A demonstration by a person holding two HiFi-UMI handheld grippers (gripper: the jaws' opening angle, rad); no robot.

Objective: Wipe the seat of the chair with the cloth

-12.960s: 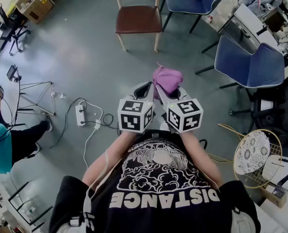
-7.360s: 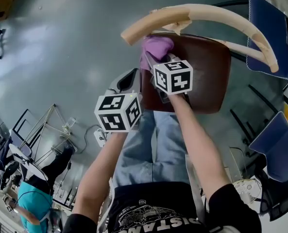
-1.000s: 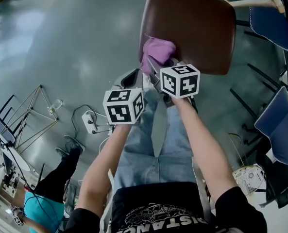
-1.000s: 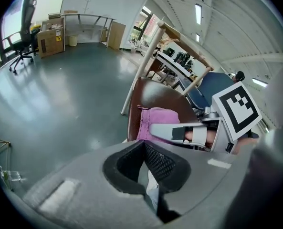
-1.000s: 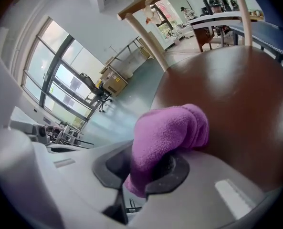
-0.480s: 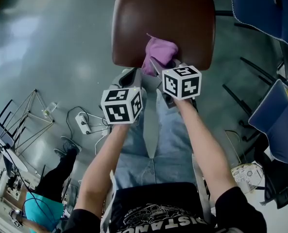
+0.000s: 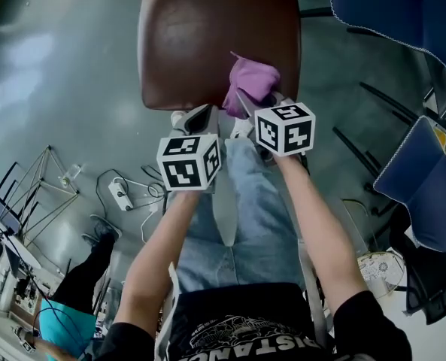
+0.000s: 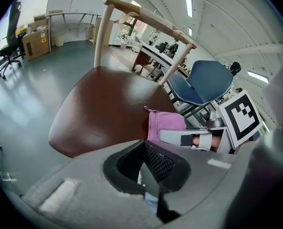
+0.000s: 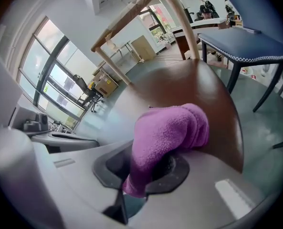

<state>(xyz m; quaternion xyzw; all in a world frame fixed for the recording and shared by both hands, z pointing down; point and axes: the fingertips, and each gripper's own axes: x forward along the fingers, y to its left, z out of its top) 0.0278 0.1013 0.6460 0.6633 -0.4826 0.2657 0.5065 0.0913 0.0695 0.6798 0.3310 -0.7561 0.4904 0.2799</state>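
Note:
The chair's brown padded seat (image 7: 200, 36) fills the top of the head view. A purple cloth (image 7: 250, 81) lies bunched on its front right part, and my right gripper (image 7: 245, 102) is shut on it from the front edge. In the right gripper view the cloth (image 9: 167, 132) bulges out of the jaws over the seat (image 9: 179, 87). My left gripper (image 7: 197, 116) hovers at the seat's front edge, left of the cloth, shut and holding nothing. In the left gripper view its jaws (image 8: 143, 151) meet above the seat (image 8: 103, 109), with the cloth (image 8: 162, 123) to the right.
Blue chairs stand to the right (image 7: 388, 6) and at the lower right (image 7: 426, 186). A power strip with cables (image 7: 119, 194) and a wire stand (image 7: 34, 179) lie on the grey floor at the left. The chair's wooden backrest (image 8: 146, 20) rises behind the seat.
Within the last second the right gripper has dragged the cloth from the seat's front left corner across to its front right. The left gripper stayed shut beside it.

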